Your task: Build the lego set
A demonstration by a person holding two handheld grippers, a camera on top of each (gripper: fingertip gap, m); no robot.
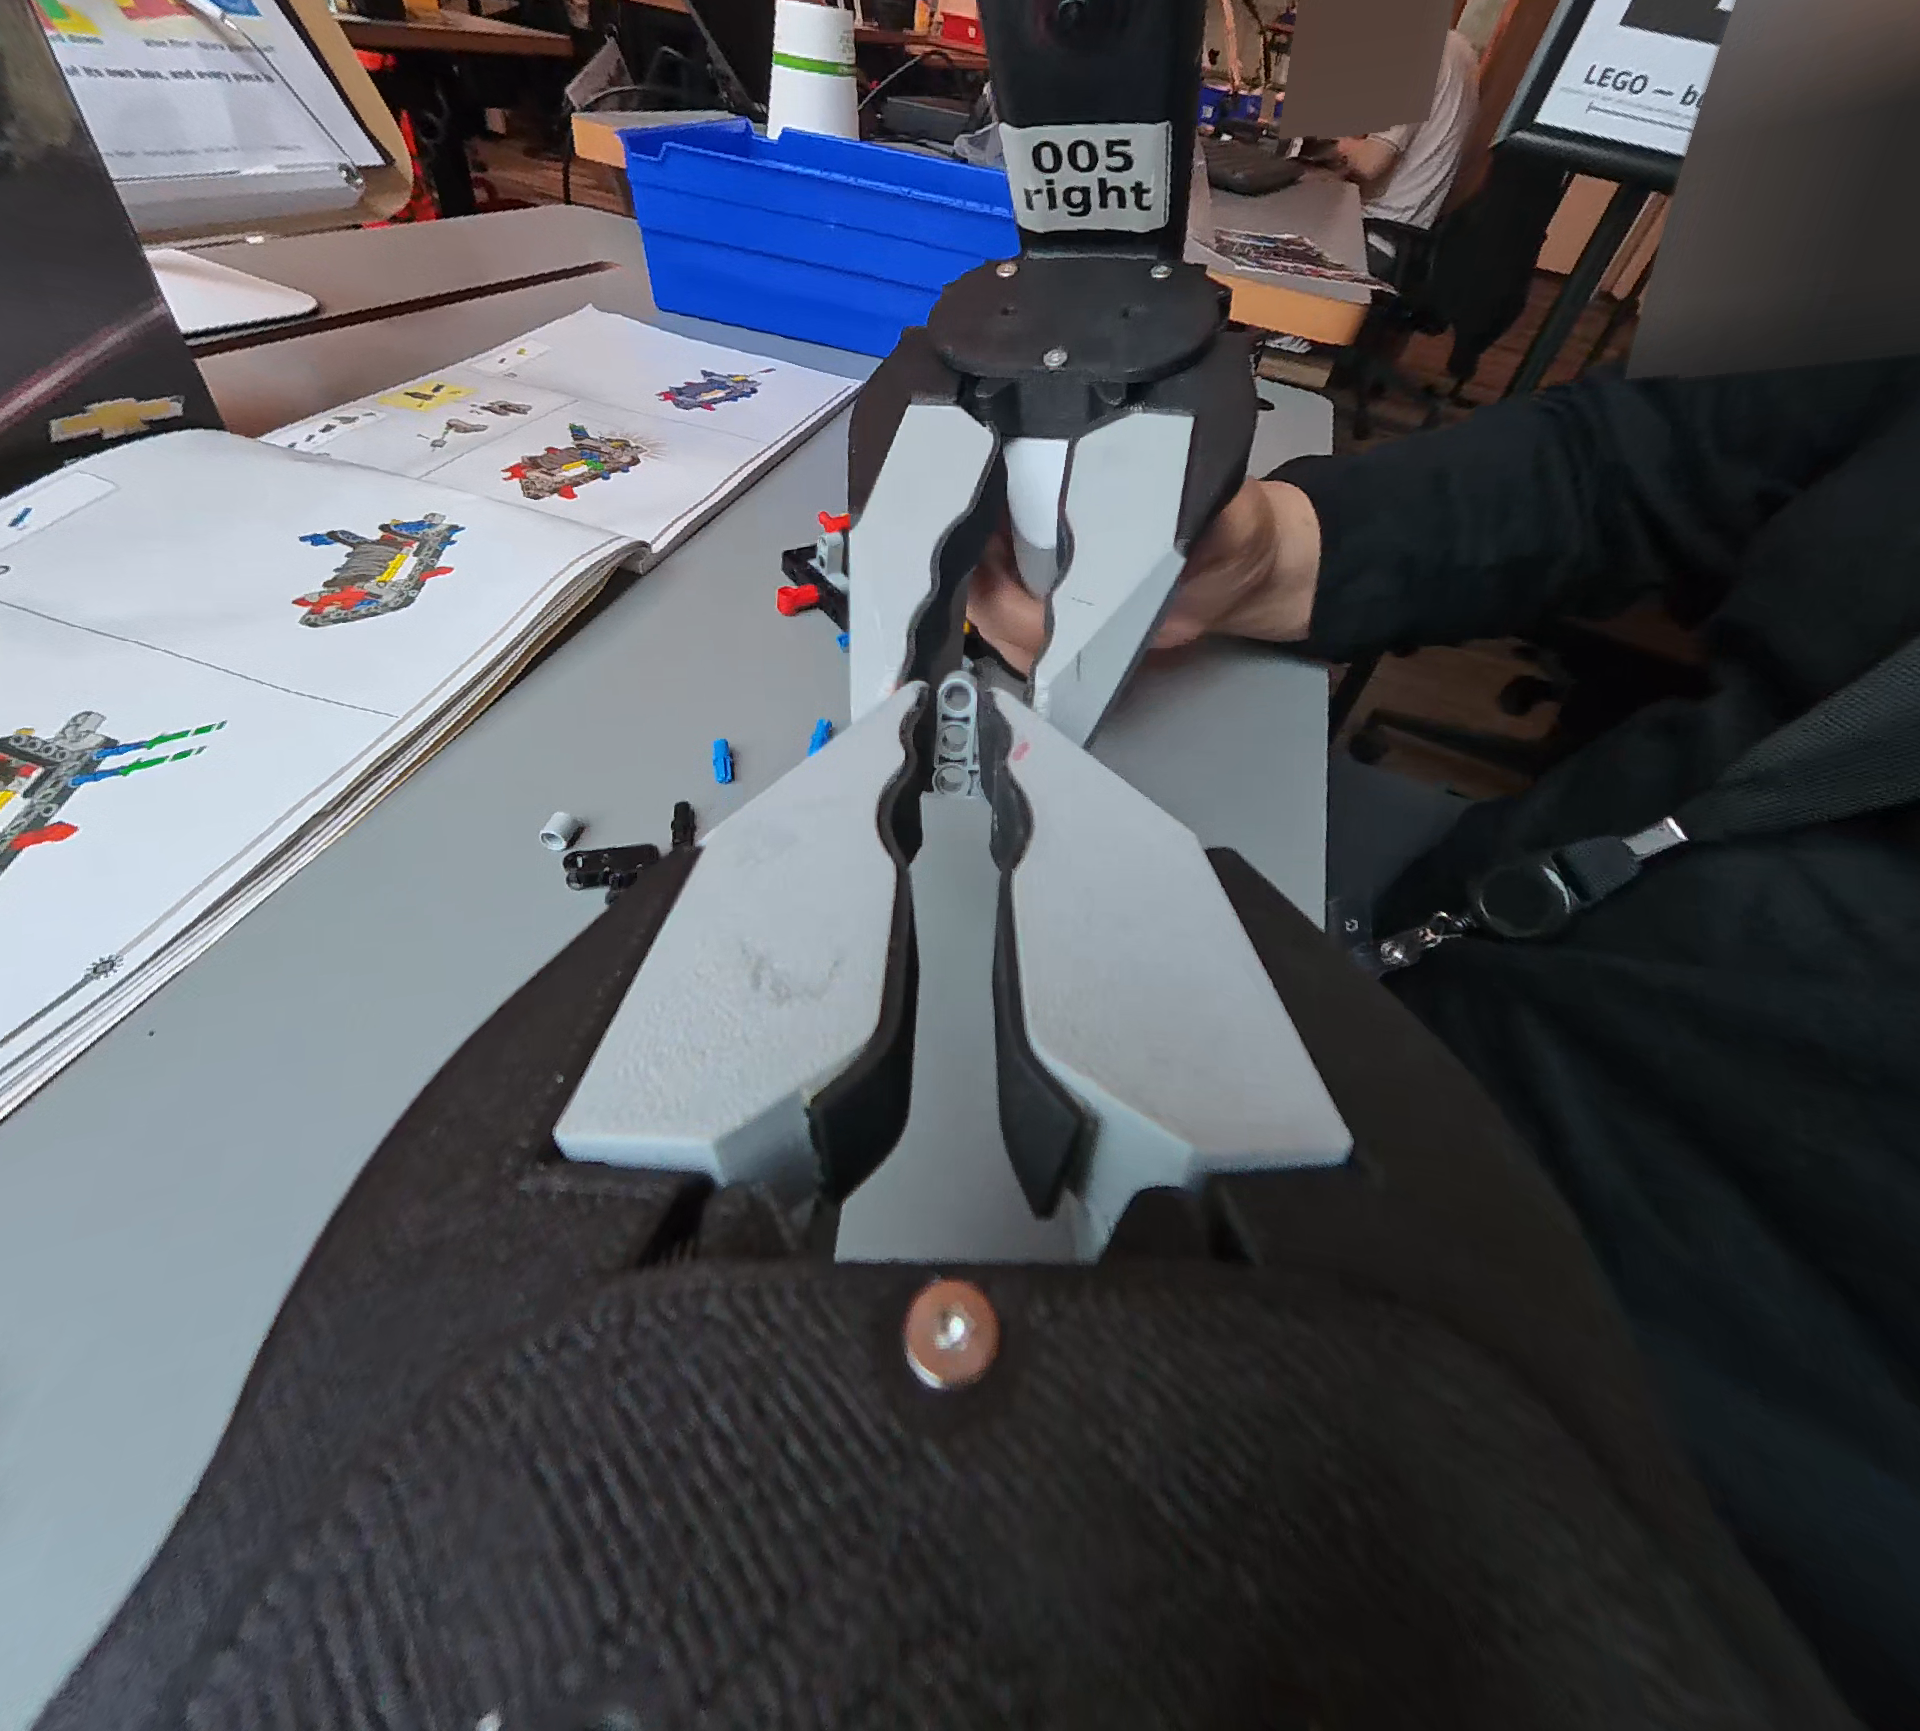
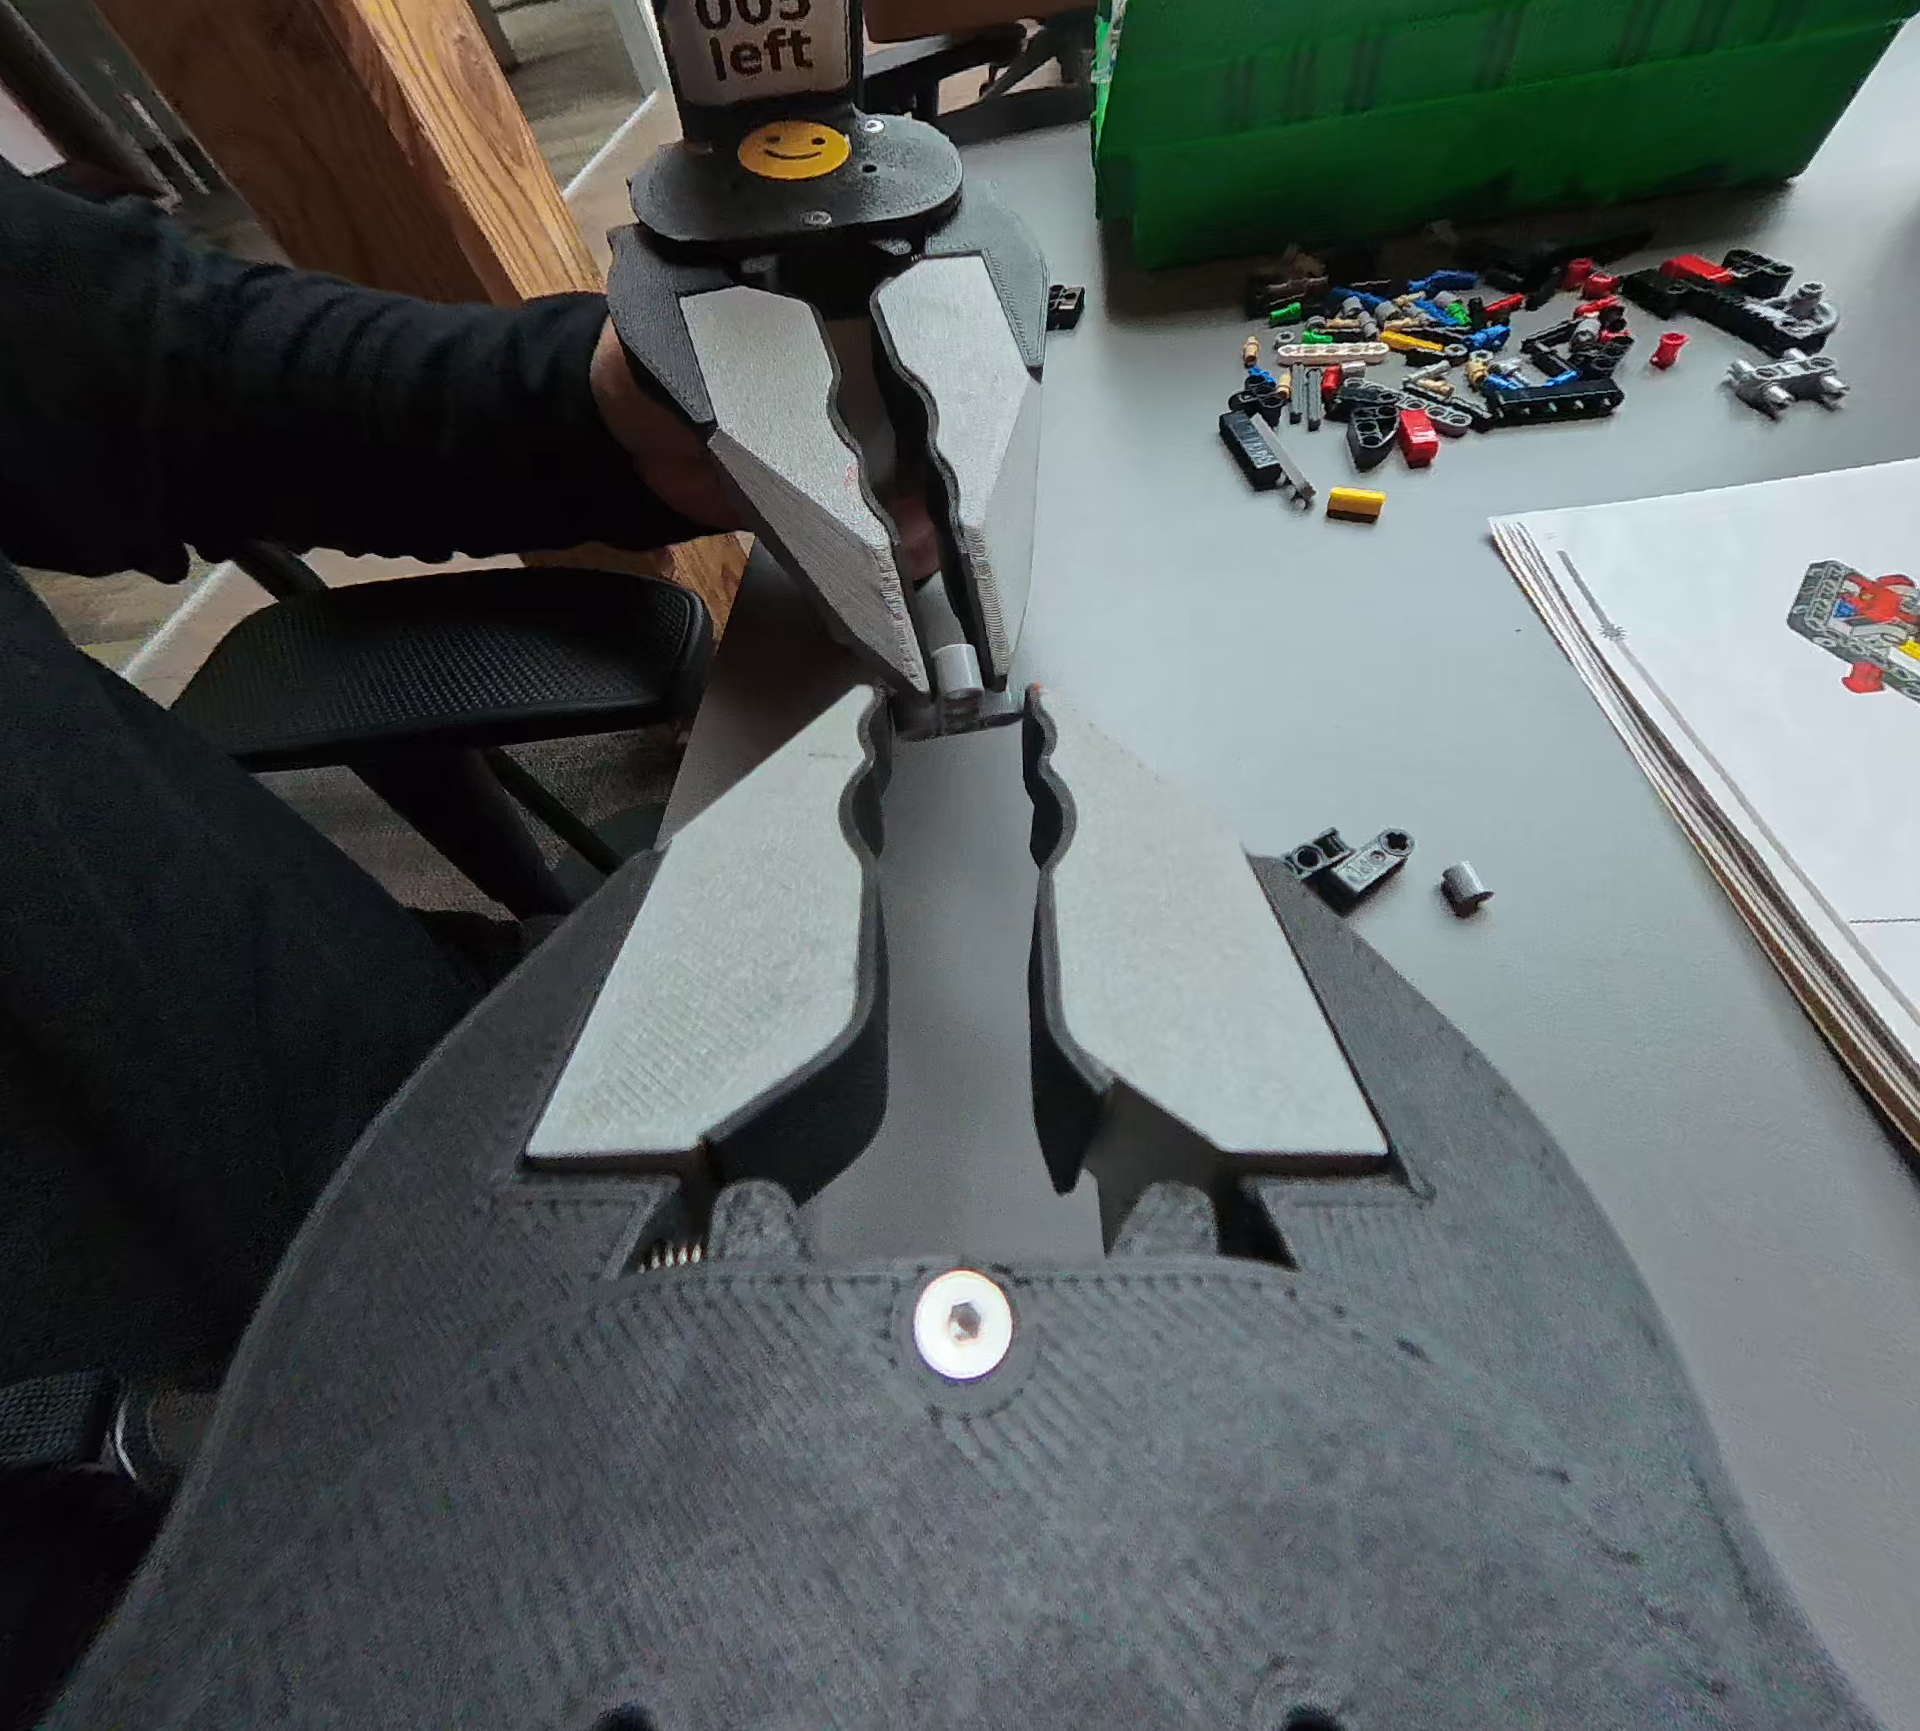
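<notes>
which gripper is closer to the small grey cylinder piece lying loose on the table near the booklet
Right, by a small margin. In the right wrist view the grey cylinder piece lies just off the right gripper, toward the booklet; the left gripper, tip to tip with it, sits slightly beyond.

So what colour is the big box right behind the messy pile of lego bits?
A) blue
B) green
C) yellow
B: in the right wrist view the green bin stands on the grey table just behind the pile of loose pieces.
</notes>
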